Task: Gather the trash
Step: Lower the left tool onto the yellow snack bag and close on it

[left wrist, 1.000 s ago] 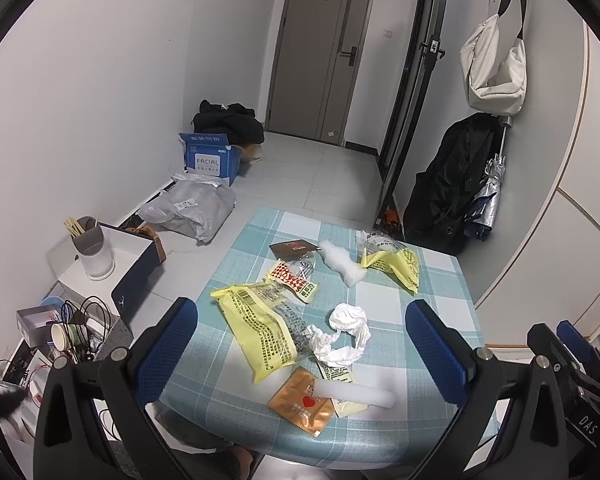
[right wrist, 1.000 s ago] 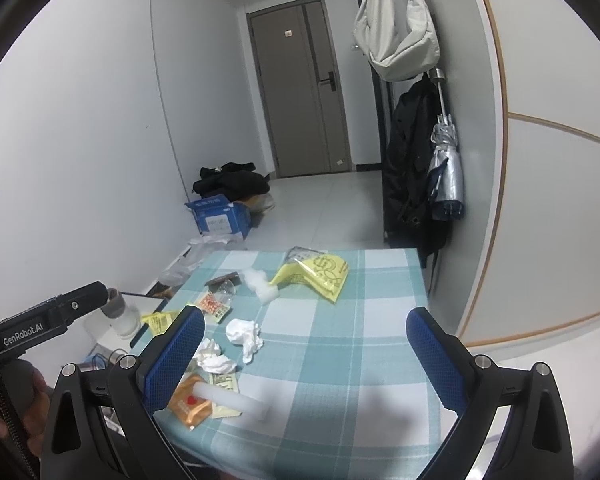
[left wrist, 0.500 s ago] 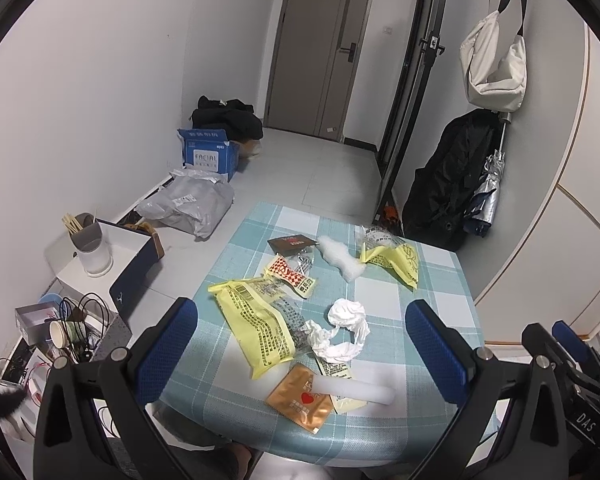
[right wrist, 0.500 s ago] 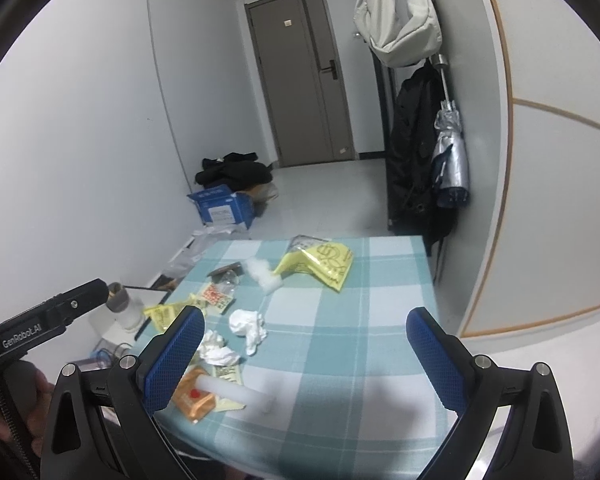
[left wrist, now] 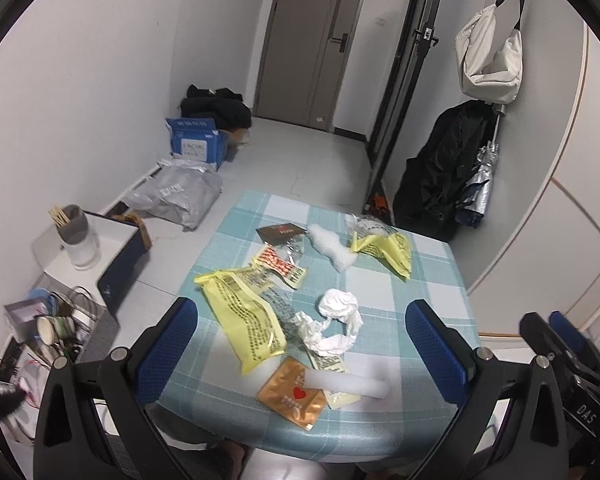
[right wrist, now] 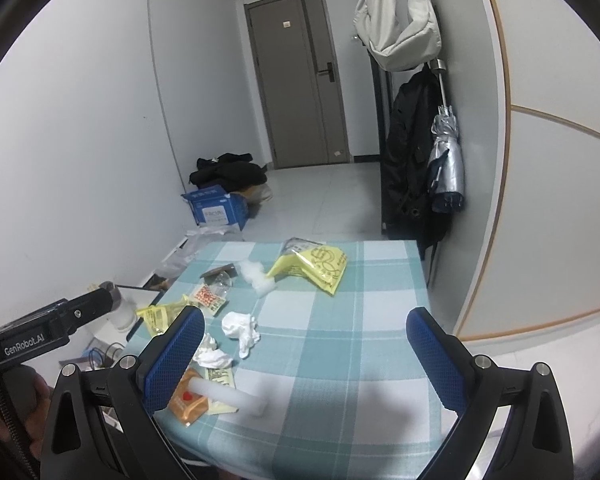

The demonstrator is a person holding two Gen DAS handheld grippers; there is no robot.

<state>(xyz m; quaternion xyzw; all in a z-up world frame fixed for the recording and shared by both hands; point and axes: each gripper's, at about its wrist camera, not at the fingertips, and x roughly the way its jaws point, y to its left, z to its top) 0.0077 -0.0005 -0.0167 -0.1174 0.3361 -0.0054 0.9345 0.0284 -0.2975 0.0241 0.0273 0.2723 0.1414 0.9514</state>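
Trash lies scattered on a table with a teal checked cloth [left wrist: 432, 276] [right wrist: 340, 352]. Near the front edge are an orange packet [left wrist: 294, 396] [right wrist: 186, 404] and a white foam tube [left wrist: 346, 384] [right wrist: 228, 396]. Crumpled white tissues [left wrist: 334, 322] [right wrist: 240, 330] sit mid-table beside a long yellow wrapper [left wrist: 244, 316] [right wrist: 158, 314]. Further back lie a red-and-white wrapper [left wrist: 280, 264], a dark packet [left wrist: 280, 232], white foam [left wrist: 332, 246] [right wrist: 256, 276] and a folded yellow bag [left wrist: 384, 246] [right wrist: 314, 266]. My left gripper [left wrist: 300, 354] and right gripper [right wrist: 304, 360] both hang open above the near edge, empty.
Left of the table, on the floor, stand a white-topped box with a cup of sticks [left wrist: 74, 230], cluttered cables and cups [left wrist: 56, 320], a grey mail bag [left wrist: 176, 196] and a blue carton [left wrist: 194, 142]. A black coat and umbrella [left wrist: 448, 176] hang at the right wall.
Both grippers have pulled back and risen slightly, so the table sits a little lower and farther in each view. Nothing on the table has moved.
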